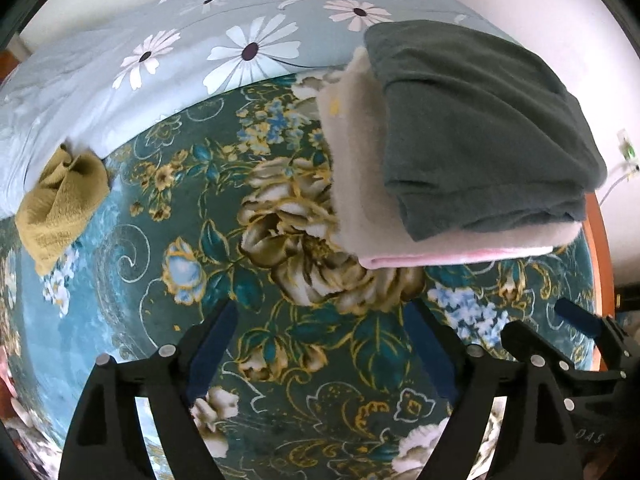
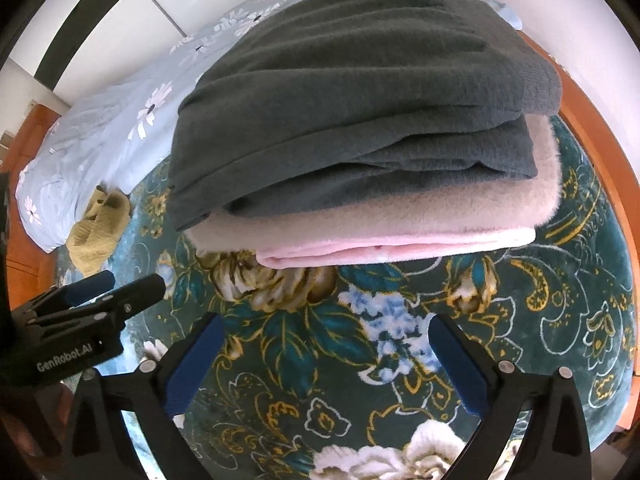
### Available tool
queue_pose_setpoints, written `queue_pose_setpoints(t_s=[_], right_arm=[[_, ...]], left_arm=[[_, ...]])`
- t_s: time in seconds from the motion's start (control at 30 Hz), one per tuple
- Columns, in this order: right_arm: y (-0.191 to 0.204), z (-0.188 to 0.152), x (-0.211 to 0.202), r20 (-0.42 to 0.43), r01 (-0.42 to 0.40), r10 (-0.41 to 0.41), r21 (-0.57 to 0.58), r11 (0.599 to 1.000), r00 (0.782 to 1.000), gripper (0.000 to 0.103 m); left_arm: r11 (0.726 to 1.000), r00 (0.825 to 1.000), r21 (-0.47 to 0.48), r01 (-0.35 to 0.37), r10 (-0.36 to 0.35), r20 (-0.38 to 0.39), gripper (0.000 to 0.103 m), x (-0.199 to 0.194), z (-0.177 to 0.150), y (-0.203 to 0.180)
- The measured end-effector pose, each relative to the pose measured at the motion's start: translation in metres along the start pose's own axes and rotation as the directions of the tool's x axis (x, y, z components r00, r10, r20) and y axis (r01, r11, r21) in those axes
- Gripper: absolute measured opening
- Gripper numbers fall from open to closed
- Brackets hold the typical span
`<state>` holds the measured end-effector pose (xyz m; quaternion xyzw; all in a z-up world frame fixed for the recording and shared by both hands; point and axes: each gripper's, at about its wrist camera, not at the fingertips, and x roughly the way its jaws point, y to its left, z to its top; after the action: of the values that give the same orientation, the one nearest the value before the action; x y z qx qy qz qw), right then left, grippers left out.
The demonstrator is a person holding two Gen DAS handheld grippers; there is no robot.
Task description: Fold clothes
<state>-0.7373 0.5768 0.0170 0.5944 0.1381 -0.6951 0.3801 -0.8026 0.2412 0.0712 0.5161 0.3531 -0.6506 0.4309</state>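
While both grippers hang empty above the teal floral blanket [image 2: 520,320], a folded stack rests on it ahead of them, near the blanket's right edge by the wooden bed frame [image 2: 592,120]. The stack is a dark grey-green garment [image 2: 352,92] lying on a folded pale pink fleece garment [image 2: 400,228]; its folded edges face the grippers, and its long axis runs across the right wrist view, roughly parallel to the blanket's near edge. The pink piece juts out beyond the dark one on the near and right sides.

The right gripper [image 2: 324,360] stands with its blue-padded jaws spread wide, holding nothing, the stack just ahead of it and apart from its fingers. The left gripper [image 1: 324,344] is likewise spread wide and empty, the stack lying ahead and to its right.

A crumpled olive-yellow knit garment [image 1: 60,204] sits well apart at the blanket's far left edge, against the light blue daisy-print quilt [image 1: 180,48].
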Motion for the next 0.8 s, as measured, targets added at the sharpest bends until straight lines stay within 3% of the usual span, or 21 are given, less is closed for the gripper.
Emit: queue_pose_setpoints(t_s=[0.2,0.47,0.8], right_arm=[[-0.004,0.0,0.005,0.004,0.008,-0.008,-0.005,1.0,1.0,0.103],[-0.009,0.0,0.015,0.004,0.016,-0.016,-0.019,1.0,1.0,0.103],[-0.012,-0.001,0.02,0.004,0.017,-0.017,-0.023,1.0,1.0,0.103]], left_arm=[[1.0,1.0,-0.014,0.006,-0.006,-0.016,0.086,0.012,0.001,-0.001],[0.995,1.0,0.101,-0.021,0.022,-0.009,0.086,0.02,0.004,-0.019],[0.994,0.999,0.105,-0.017,0.021,-0.038,0.086,0.032,0.008,-0.026]])
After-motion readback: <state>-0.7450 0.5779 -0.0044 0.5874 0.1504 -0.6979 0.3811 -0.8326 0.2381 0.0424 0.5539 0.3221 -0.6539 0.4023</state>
